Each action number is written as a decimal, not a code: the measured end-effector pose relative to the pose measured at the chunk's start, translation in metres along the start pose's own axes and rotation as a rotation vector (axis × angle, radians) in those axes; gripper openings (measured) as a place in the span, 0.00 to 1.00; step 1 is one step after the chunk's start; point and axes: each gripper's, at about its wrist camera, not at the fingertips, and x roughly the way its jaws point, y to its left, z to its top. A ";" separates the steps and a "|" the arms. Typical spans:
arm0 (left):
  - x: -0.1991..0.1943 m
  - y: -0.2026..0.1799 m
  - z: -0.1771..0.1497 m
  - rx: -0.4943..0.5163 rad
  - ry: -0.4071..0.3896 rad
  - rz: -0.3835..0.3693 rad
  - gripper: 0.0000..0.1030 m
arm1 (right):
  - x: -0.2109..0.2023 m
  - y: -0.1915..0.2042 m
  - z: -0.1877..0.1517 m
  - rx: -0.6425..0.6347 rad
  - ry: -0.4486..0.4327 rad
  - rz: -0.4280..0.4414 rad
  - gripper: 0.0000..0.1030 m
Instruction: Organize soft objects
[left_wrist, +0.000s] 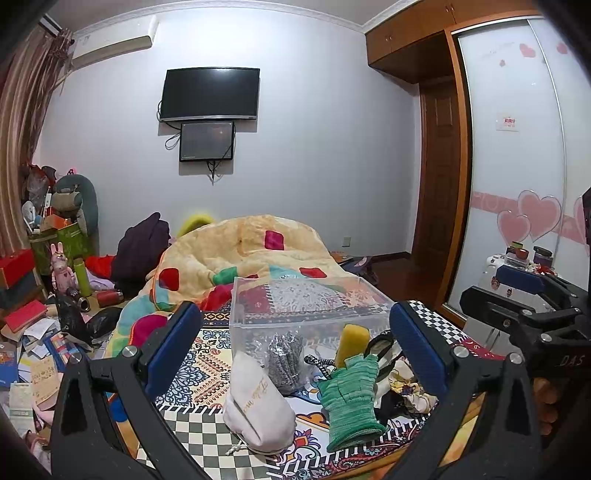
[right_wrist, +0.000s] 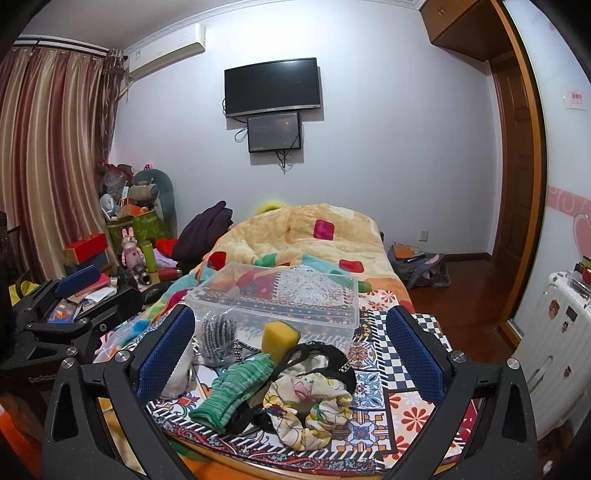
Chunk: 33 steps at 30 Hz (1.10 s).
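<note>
Soft items lie on a patterned cloth in front of a clear plastic box (left_wrist: 295, 306) (right_wrist: 280, 295). They are a white drawstring pouch (left_wrist: 255, 402), a grey knit item in a clear bag (left_wrist: 284, 358) (right_wrist: 218, 336), a yellow sponge (left_wrist: 352, 343) (right_wrist: 279, 336), a green knit glove (left_wrist: 351, 398) (right_wrist: 232, 387) and a floral cloth with black straps (right_wrist: 310, 398) (left_wrist: 406, 384). My left gripper (left_wrist: 295, 343) is open and empty above the pouch and glove. My right gripper (right_wrist: 291, 350) is open and empty above the glove and floral cloth.
A bed with a colourful quilt (left_wrist: 240, 258) (right_wrist: 314, 240) lies behind the box. Clutter, boxes and bottles (left_wrist: 55, 280) fill the left side. A white suitcase (right_wrist: 557, 332) and wardrobe stand at the right. A TV (left_wrist: 208, 94) hangs on the far wall.
</note>
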 end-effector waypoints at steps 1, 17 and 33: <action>0.000 0.000 0.000 0.000 0.000 0.000 1.00 | 0.000 0.000 0.000 0.000 0.000 0.001 1.00; -0.002 -0.001 0.001 0.003 -0.004 -0.001 1.00 | -0.001 0.002 0.001 0.009 -0.005 0.015 1.00; -0.003 -0.001 0.000 0.000 -0.005 -0.004 1.00 | -0.001 0.001 0.000 0.009 -0.006 0.015 1.00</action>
